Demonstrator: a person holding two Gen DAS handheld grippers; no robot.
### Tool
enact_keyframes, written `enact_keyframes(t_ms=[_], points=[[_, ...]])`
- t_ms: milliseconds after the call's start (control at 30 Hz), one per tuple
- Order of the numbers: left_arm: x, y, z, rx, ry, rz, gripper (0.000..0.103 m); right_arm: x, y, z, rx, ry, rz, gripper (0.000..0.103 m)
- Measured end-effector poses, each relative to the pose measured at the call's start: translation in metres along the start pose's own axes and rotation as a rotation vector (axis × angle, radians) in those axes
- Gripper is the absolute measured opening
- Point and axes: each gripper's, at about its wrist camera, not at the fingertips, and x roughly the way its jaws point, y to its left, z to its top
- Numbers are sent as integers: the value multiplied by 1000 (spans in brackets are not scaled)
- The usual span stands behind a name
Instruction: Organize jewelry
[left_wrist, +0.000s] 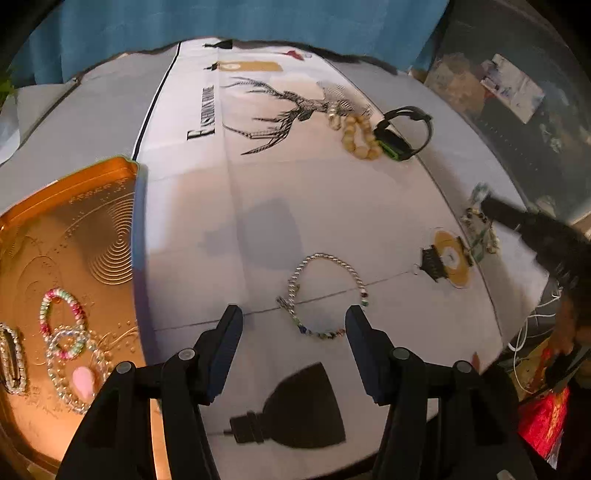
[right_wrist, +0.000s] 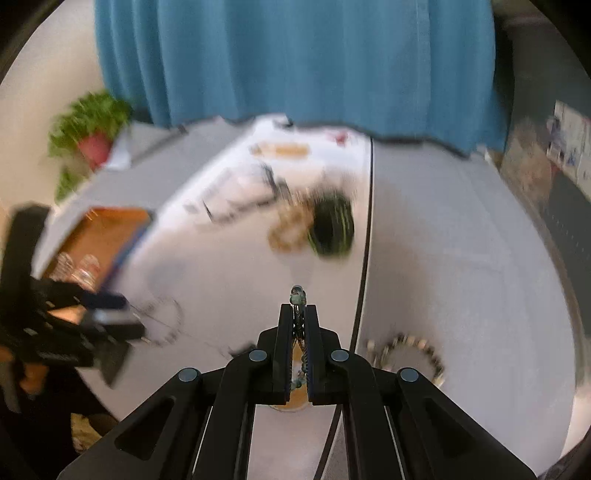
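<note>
My left gripper is open, its fingertips on either side of the near part of a silver chain bracelet lying on the white cloth. A gold tray at the left holds several bead bracelets. At the back lie a cream bead bracelet and a black-green watch. My right gripper is shut on a beaded green bracelet, held above the table; it also shows in the left wrist view. The right wrist view is blurred.
A dark bead bracelet lies on the grey table to the right of my right gripper. A potted plant stands at the far left. A blue curtain hangs behind. The cloth has printed black shapes.
</note>
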Motion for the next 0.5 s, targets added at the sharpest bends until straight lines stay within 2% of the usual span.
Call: enact_keyframes(t_ms=[167, 233, 300, 333, 500], points=[[3, 0, 4, -1, -12, 6, 54, 35, -12, -10, 38, 58, -39, 10], [3, -3, 3, 16, -10, 23, 54, 40, -17, -13, 49, 84, -38, 23], [4, -4, 4, 20, -10, 33, 54, 37, -20, -18, 48, 73, -48, 49], [4, -5, 3, 22, -12, 39, 54, 35, -21, -21, 44, 63, -56, 53], [6, -10, 3, 35, -2, 63, 52, 35, -20, -30, 46, 44, -37, 53]])
